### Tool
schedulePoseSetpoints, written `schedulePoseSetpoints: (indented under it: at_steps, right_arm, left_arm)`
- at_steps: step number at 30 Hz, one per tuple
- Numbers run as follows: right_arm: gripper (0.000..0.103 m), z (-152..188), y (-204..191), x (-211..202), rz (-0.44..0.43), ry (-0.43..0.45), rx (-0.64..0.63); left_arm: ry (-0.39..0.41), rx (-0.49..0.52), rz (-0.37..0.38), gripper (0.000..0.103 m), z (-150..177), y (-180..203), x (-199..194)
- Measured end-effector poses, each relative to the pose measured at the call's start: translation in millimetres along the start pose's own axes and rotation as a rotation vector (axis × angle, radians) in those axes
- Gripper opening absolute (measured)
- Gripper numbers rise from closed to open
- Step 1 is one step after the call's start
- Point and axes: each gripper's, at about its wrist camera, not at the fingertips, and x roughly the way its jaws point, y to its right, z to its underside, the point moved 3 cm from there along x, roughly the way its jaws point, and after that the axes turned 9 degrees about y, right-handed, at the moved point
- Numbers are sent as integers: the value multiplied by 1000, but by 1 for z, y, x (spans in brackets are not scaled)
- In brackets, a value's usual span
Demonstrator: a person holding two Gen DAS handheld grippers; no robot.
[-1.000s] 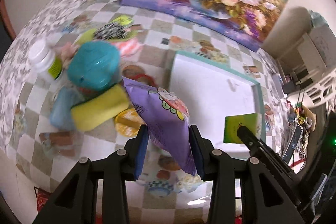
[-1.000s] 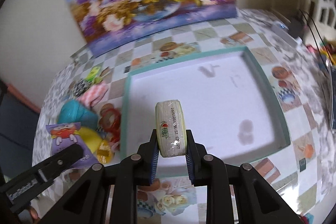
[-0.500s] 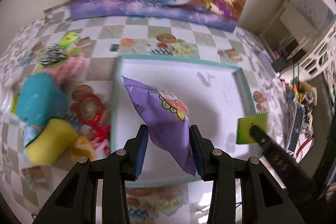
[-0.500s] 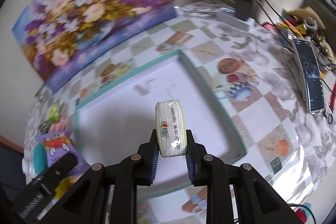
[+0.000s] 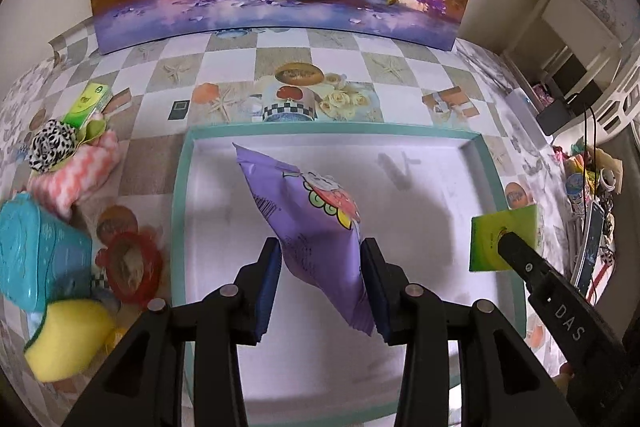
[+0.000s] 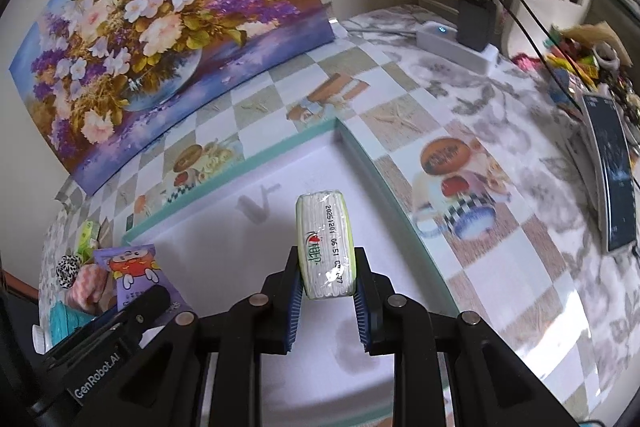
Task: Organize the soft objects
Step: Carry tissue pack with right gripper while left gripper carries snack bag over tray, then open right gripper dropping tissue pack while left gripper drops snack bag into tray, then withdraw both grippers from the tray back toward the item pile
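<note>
Purple bag (image 5: 316, 227): we judge it light, puffy and crinkly, with slick film that could slide out of a pinch. We hold it low on its body, the pads pressing its two flat sides, and most of the bag sticks out ahead of the jaws, tilted up and to the left.
Left gripper (image 5: 320, 287): jaws clamped on the purple bag, which hangs between them over the white floor of the tray (image 5: 180, 211).
Tissue pack (image 6: 325, 247): we judge it light and squashy under a glossy wrap, so it gives under pressure and a firm pinch dents rather than harms it. We grip it across its broad faces, with the narrow printed edge turned toward the camera.
Right gripper (image 6: 326, 291): jaws closed on the lower half of the tissue pack, which stands upright between them and rises above the tips.
Where the pack sits: over the tray, near its right-hand wall, seemingly lifted off the floor.
Pile left of the jaws: yellow sponge (image 5: 64, 339), teal box (image 5: 40, 255), pink striped cloth (image 5: 80, 175), spotted hair tie (image 5: 52, 147) and a second green pack (image 5: 88, 105), all outside the tray on the tablecloth (image 5: 240, 67).
Our judgement: both items look ready to be set down in the tray; easing each pinch close to the floor should keep them from tumbling.
</note>
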Motion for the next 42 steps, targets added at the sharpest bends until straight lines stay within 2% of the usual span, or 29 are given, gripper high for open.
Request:
schedulePoseSetpoints:
  at_steps: [2,3,5,10,14,16,17,20,22,24,26,29,30,31,36,42]
  right_arm:
    - [27,-3,-2,0,-12,9,-1]
    - [27,-4,-2,-1,-20,13,6]
    - [27,-6,-1,-2,-29,13,18]
    - [43,-8,-2,-8,-30,21,19]
    - [47,-6,-3,-8,-19,9,6]
    - [59,-3,-2,-6,-17,-5,2]
    - [61,-1,-2,-6,-16,-10,1]
    - [62,3,-2,-6,-6,-19,-14]
    - [71,5,-4,-6,-3,-22,-30]
    - [72,8,-7,-6,-4,-26,-53]
    - [75,11,-10,-5,-4,-31,-80]
    - [88,15,-13,-4,-2,-31,-103]
    - [99,15,-13,-4,0,-26,-106]
    - [103,15,-13,-5,2,-21,-109]
    - [103,16,-14,-7,23,-11,-119]
    - [103,20,-15,-10,40,-19,-141]
  left_arm:
    - [-7,-12,18,48,-1,-2,2]
    - [-10,-17,21,58,-1,-3,2]
    - [-7,-36,28,69,-2,-6,1]
    - [15,-60,32,71,-5,-11,-8]
    - [45,-82,18,76,-7,-19,-18]
    - [57,-91,-2,82,-7,-26,-22]
    - [64,-100,-16,85,-6,-30,-24]
    - [67,-122,-51,85,-4,-42,-25]
    - [67,-136,-65,85,-3,-48,-25]
    - [73,-144,-78,86,-2,-52,-25]
    - [79,-146,-92,97,0,-55,-25]
    - [91,-154,-105,99,1,-60,-25]
    - [96,-161,-108,99,1,-62,-24]
    - [101,-165,-108,99,2,-64,-25]
    - [114,-170,-125,101,2,-70,-27]
    - [81,-150,-115,101,7,-69,-30]
